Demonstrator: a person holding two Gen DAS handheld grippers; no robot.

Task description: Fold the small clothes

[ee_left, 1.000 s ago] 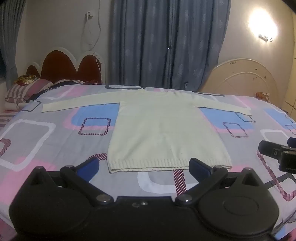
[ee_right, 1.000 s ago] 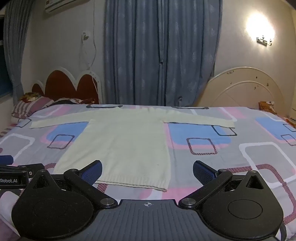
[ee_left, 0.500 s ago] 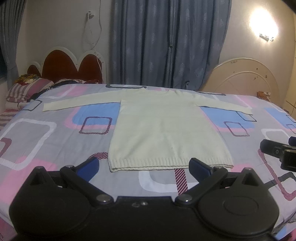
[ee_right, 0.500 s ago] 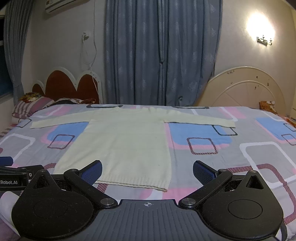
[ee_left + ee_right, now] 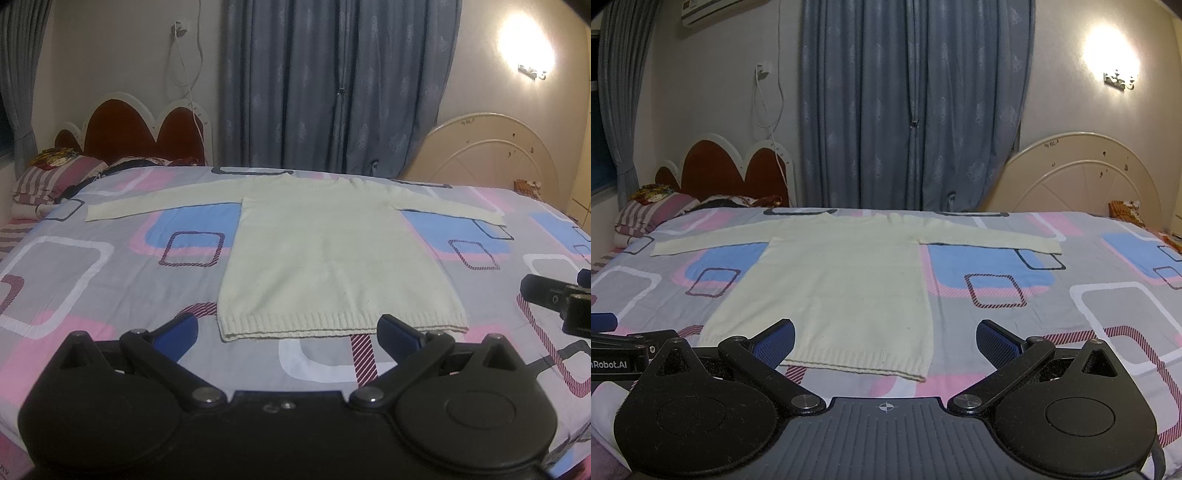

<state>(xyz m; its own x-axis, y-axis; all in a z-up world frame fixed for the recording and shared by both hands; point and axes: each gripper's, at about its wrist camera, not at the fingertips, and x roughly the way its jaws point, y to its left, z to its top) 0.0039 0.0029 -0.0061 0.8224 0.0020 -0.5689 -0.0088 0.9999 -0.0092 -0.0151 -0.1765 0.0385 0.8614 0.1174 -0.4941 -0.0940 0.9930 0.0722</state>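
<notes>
A cream sweater (image 5: 332, 254) lies flat mid-bed (image 5: 74, 266), sleeves spread toward the side edges, hem toward the near edge. The left hand-held gripper (image 5: 286, 328) and the right hand-held gripper (image 5: 884, 338) hover just short of the hem, fingers apart, holding nothing.

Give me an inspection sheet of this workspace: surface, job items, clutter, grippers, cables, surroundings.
Surface: bed with grey, pink and blue patterned sheet, smooth.
Job's things: cream knitted long-sleeved sweater lying flat, both sleeves spread, ribbed hem nearest the cameras; unfolded.
Clutter: striped pillows at the headboard end.
Grippers: left hand-held gripper open, empty, near the hem; right hand-held gripper open, empty.
Cables: white cable hanging from a wall socket.
Surroundings: blue-grey curtains, lit wall lamp, red scalloped headboard.
</notes>
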